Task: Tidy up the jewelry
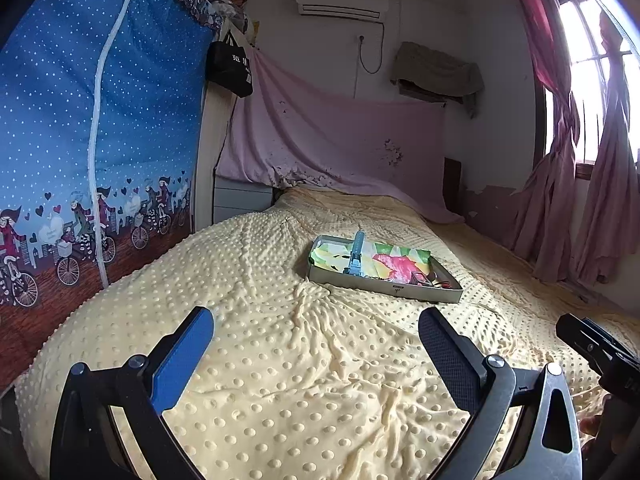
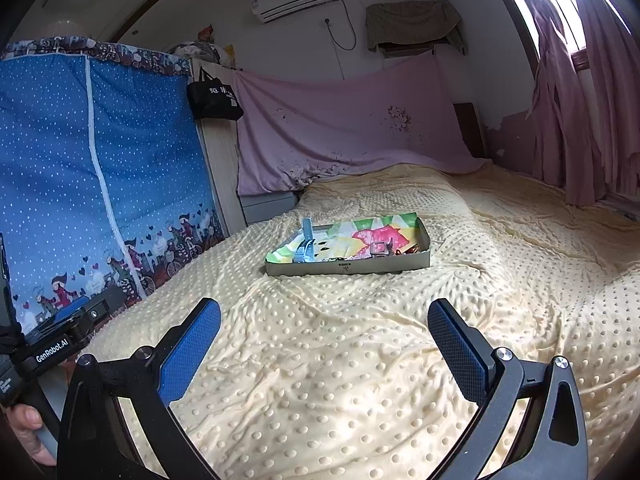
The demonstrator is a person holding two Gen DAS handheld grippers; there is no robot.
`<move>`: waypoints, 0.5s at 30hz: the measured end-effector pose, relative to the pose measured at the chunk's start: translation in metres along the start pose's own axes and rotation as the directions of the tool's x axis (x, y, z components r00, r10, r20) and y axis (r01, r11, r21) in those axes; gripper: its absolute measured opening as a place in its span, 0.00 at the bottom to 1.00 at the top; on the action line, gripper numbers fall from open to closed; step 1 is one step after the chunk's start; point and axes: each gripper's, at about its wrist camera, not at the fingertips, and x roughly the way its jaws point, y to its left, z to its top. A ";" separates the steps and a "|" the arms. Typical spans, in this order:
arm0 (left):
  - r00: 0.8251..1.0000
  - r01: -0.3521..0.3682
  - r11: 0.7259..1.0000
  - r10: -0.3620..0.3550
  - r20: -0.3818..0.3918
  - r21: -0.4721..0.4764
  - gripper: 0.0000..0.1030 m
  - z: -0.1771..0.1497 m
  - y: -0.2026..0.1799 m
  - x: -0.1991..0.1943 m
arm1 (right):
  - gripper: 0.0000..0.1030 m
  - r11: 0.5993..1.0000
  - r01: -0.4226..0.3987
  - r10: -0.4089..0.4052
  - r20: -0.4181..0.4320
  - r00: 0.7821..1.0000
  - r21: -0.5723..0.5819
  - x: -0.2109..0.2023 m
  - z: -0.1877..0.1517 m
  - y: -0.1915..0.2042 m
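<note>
The left gripper [image 1: 316,354] and right gripper [image 2: 324,346] are held wide apart, empty, above the bedspread [image 1: 320,400]. The jewelry [image 2: 378,250] is contained in the tray [image 2: 348,267], well ahead.

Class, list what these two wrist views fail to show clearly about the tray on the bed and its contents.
- Small dark items in the tray: too small in both views to identify.
- Tray floor: covered by the colourful cloth.
- Blue band: too small in the right wrist view to name.
- Tray's far wall: left wrist view, hidden by the cloth.
</note>
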 end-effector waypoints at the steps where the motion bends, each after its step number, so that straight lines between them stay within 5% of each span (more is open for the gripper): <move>1: 1.000 -0.001 1.000 0.001 -0.001 0.001 1.00 -0.001 0.000 0.000 | 0.99 1.000 0.002 -0.002 0.000 1.000 -0.002 0.000 0.000 0.000; 15: 1.000 -0.003 0.999 0.003 -0.001 0.045 1.00 -0.002 -0.008 -0.002 | 0.99 1.000 0.012 -0.012 -0.001 1.000 0.018 -0.001 -0.001 -0.006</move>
